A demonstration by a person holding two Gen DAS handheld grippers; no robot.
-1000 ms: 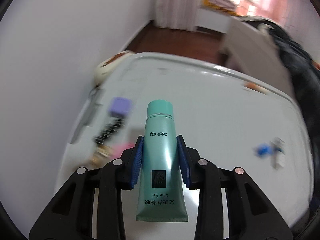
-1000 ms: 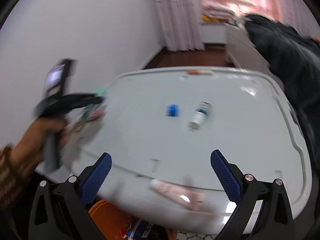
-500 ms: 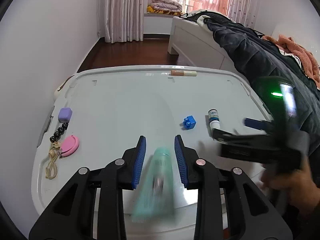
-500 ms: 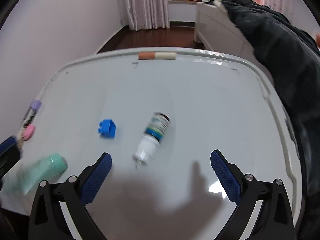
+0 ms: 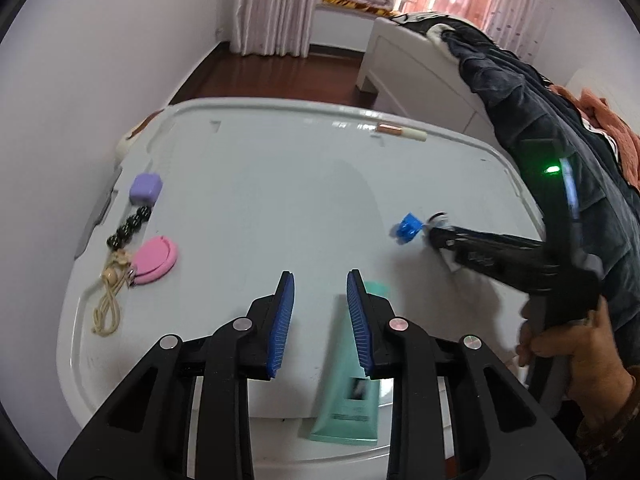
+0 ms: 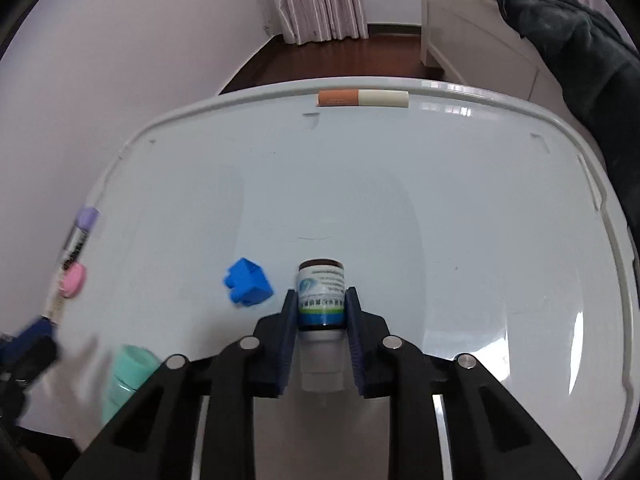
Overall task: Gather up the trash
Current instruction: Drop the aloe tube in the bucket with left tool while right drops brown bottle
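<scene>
The right gripper (image 6: 322, 312), whose jaws have just been closing, is now pinching the small bottle (image 6: 321, 295) on the white lid (image 6: 440, 208), so pickup appears secured. The left gripper (image 5: 320, 312) is standing narrowly parted and empty, the green tube (image 5: 352, 392) lying released beside its right finger near the lid's front edge. A bed (image 5: 420, 76) and curtains (image 5: 276, 4) are standing beyond.

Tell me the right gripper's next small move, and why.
Probably lift straight up. The right gripper has just closed its jaws on the small bottle, which still lies on the white table, with the blue block close beside it.
</scene>
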